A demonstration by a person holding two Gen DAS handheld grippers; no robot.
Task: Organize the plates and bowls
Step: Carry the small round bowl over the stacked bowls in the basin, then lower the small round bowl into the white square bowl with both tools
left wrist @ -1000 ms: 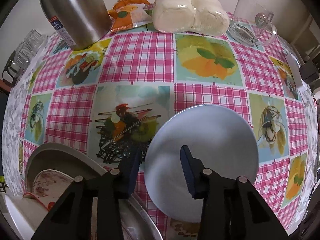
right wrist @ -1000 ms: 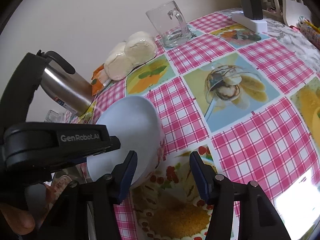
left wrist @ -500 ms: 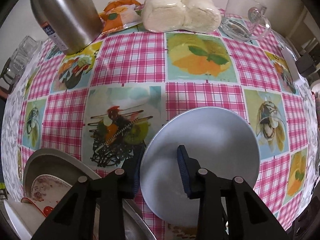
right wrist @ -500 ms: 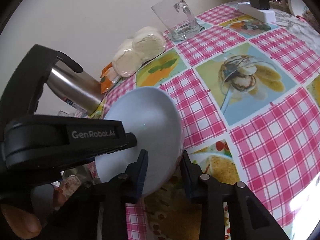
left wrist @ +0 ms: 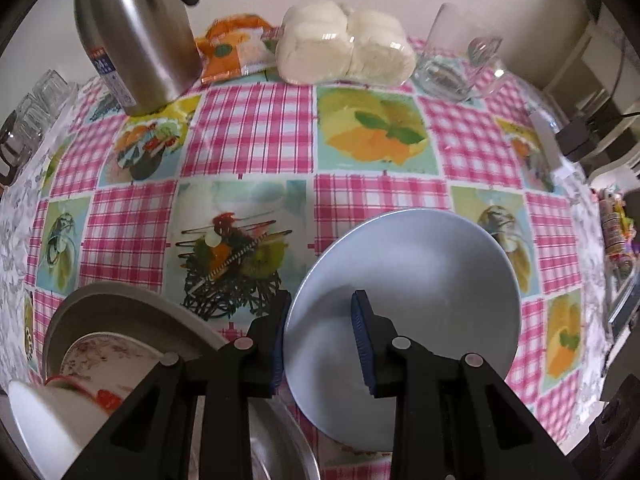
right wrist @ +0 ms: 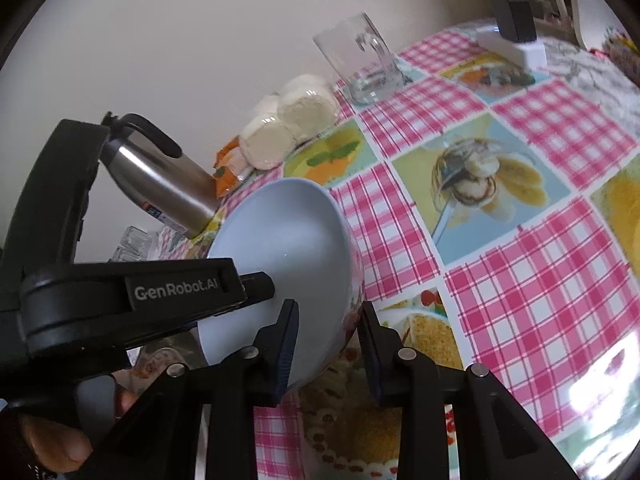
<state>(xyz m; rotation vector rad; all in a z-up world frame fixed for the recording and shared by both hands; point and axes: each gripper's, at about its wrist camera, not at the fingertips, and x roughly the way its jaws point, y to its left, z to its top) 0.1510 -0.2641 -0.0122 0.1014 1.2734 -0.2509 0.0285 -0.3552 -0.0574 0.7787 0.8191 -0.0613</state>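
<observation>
My left fingers (left wrist: 318,334) and my right fingers (right wrist: 328,342) each pinch opposite rims of the tilted blue bowl (right wrist: 280,256), held above the counter (right wrist: 520,280) beside the tray (left wrist: 132,304).

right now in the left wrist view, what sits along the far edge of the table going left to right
clear glasses → steel thermos → orange snack packet → wrapped white buns → glass mug
</observation>
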